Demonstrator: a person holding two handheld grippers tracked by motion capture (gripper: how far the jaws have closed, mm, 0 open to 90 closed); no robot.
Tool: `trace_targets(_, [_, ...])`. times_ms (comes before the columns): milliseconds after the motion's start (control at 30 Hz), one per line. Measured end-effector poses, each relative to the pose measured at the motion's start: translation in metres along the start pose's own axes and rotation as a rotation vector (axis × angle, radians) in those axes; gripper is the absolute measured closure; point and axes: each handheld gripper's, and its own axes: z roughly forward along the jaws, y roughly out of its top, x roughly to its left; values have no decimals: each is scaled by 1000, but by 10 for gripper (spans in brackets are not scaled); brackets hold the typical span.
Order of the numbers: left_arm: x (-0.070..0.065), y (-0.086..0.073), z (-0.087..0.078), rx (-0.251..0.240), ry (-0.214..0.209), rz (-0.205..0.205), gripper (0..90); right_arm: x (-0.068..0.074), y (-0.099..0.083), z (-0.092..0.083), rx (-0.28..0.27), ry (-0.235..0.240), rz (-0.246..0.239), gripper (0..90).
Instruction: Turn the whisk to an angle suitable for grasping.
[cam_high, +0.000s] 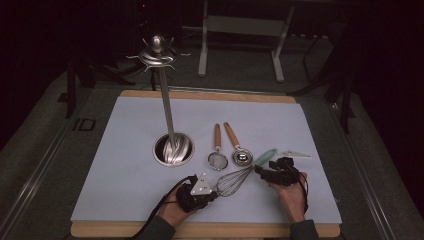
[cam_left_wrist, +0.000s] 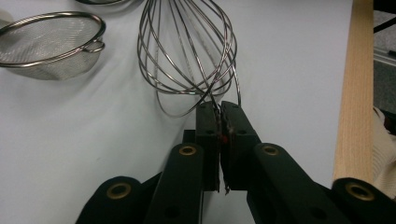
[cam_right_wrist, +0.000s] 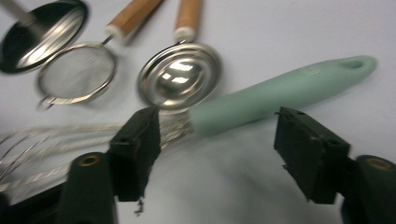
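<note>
A wire whisk (cam_high: 234, 181) with a mint-green handle (cam_right_wrist: 280, 93) lies on the white sheet, its handle pointing up and to the right. My left gripper (cam_high: 216, 192) is at the lower end of the wire head. In the left gripper view its jaws stand almost together, and the pads (cam_left_wrist: 219, 109) pinch the tip of the wire loops (cam_left_wrist: 187, 51). My right gripper (cam_high: 260, 171) hangs at the handle end. There the jaws stand wide apart (cam_right_wrist: 222, 154) on either side of the neck, where the wires meet the handle, and touch nothing.
A metal utensil stand (cam_high: 173, 149) with a tall post and hooked top (cam_high: 156, 52) stands left of centre. A small sieve (cam_high: 218, 160) and a round metal scoop (cam_high: 242, 157), both wooden-handled, lie just above the whisk. A white tool (cam_high: 295, 154) lies at the right. The wooden board edge (cam_high: 200, 230) runs along the front.
</note>
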Motion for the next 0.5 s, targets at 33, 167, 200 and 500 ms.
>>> trace_targets(33, [0,0,0,0,0,0,865,0,0,0,0,0,0,276])
trace_targets(167, [-1,0,-3,-8,1,6,865,4,5,15,9,-44,27,216])
trace_targets(200, [-1,0,-3,-8,2,8,862,7,6,24,28,-81,40,192])
trace_targets(500, [11,-17,-26,-22,45,-18,842,4,7,32,57,-149,70,220])
